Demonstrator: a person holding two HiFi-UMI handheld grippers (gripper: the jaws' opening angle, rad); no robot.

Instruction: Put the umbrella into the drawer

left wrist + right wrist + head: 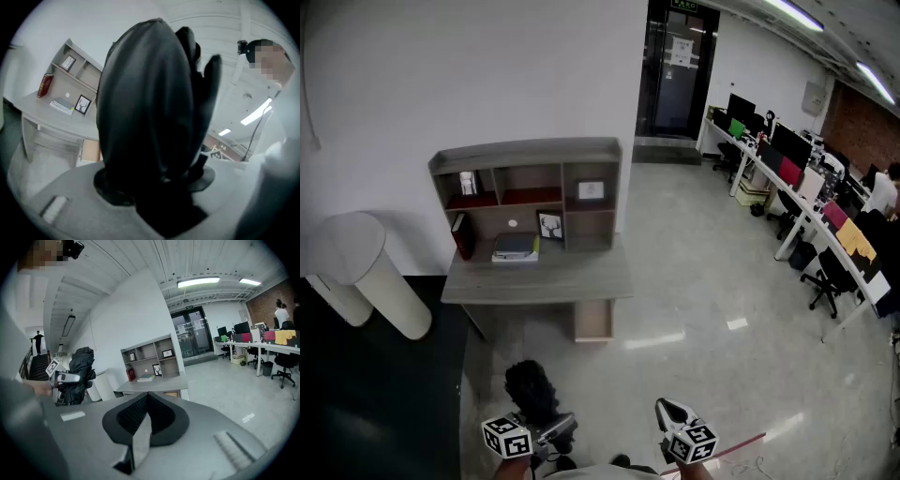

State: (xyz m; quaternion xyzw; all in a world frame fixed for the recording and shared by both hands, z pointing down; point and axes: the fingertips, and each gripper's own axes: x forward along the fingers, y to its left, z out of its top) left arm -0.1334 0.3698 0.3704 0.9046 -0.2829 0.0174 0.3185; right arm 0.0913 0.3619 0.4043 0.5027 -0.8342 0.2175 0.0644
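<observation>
Your left tongs (542, 422) are clenched on the umbrella (145, 108). Your right tongs (147, 397) are pressed together with nothing between them. Both hang well short of the worktop (539, 277), with open floor (694, 309) between you and it.

The umbrella is folded into a fat, crumpled bundle of black, slightly glossy fabric. Its long axis stands near upright, crosswise to the tongs, with the bulky end on top; you cannot tell which end is the handle.

The floor is pale grey and polished, and it reflects the ceiling lights. The worktop is flat grey board against a white wall (487, 66). A shelf unit (525, 192) with box-shaped compartments sits on it, holding books and small framed pictures. A pale wood drawer (592, 321) hangs under the worktop's right end. A smooth white cylinder (370, 272) leans left of the worktop. Far to the worktop's right runs a row of office desks (806, 197) with monitors and chairs.
</observation>
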